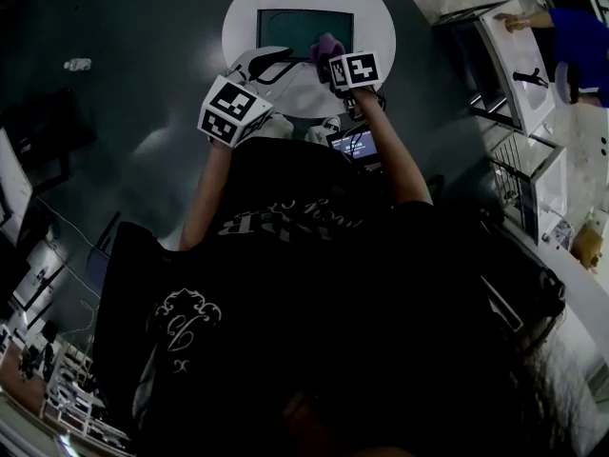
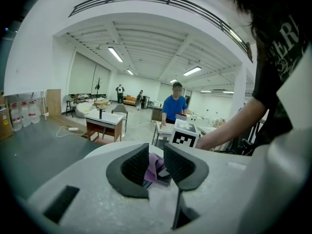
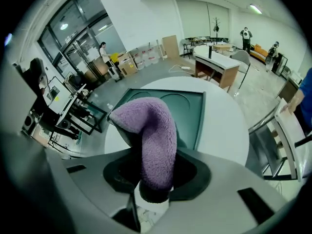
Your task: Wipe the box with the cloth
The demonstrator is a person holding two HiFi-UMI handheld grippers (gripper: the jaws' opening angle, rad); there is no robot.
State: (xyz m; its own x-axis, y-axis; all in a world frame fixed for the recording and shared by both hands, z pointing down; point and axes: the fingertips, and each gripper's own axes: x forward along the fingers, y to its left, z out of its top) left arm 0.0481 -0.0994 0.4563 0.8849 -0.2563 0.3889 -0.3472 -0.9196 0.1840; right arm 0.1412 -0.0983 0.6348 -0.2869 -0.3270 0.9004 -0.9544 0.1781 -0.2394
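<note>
Centrally on the round white desk sits the dark green box. By the box's near edge, the right hand-held gripper clamps the purple cloth. The left hand-held gripper, jaws parted and empty, hangs beside the box's near edge.

Shirt: black, short-sleeved, with pale lettering across it and a white swirled emblem; the words look unreadable in this dim light.
Left gripper: white speckled shell, dark ribbed jaw pads.
Right gripper: same white shell, dark surround at the jaws.
Marker cubes: white faces with black square patterns, one per gripper.
</note>
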